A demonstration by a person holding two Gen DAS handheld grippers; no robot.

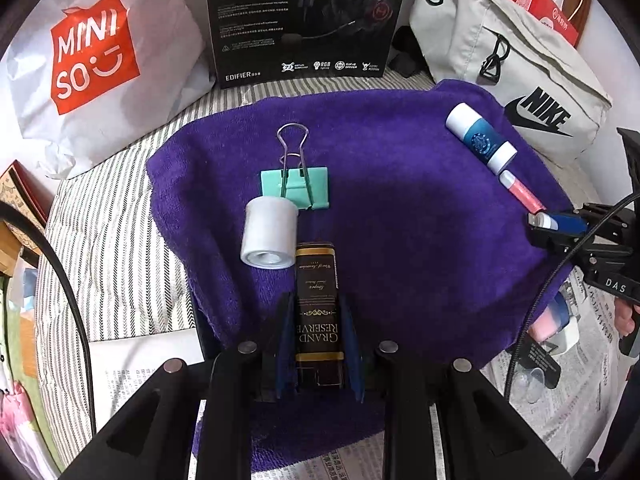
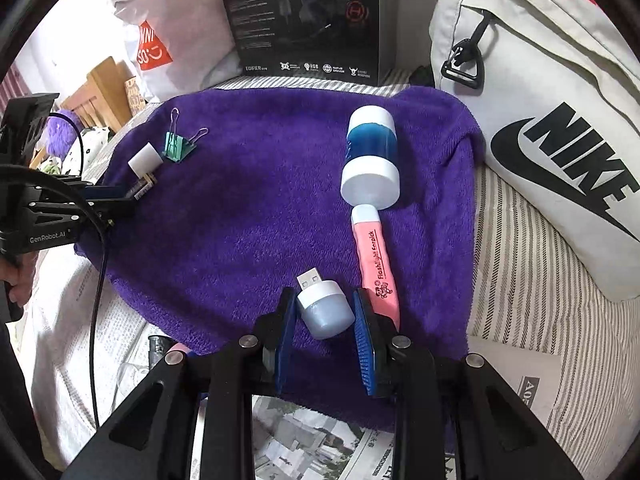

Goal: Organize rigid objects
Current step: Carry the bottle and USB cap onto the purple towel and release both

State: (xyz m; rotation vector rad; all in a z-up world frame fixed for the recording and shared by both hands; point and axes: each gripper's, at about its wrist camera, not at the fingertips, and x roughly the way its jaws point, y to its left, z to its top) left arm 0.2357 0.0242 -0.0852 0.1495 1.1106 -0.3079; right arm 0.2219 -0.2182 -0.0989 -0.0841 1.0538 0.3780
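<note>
Left gripper (image 1: pixel 318 336) clamps a dark, gold-lettered "Grand Reserve" tin (image 1: pixel 318 304) near the purple towel's (image 1: pixel 400 208) front edge; right gripper (image 2: pixel 325 322) clamps a blue-and-white USB plug light (image 2: pixel 325 312) toward its right edge.

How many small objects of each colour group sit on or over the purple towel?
Blue and white: 2, the bottle and the USB plug
Pink: 1, earpick
Green: 1, binder clip
Silver: 1, cylinder
Dark: 1, tin
Total: 6
</note>
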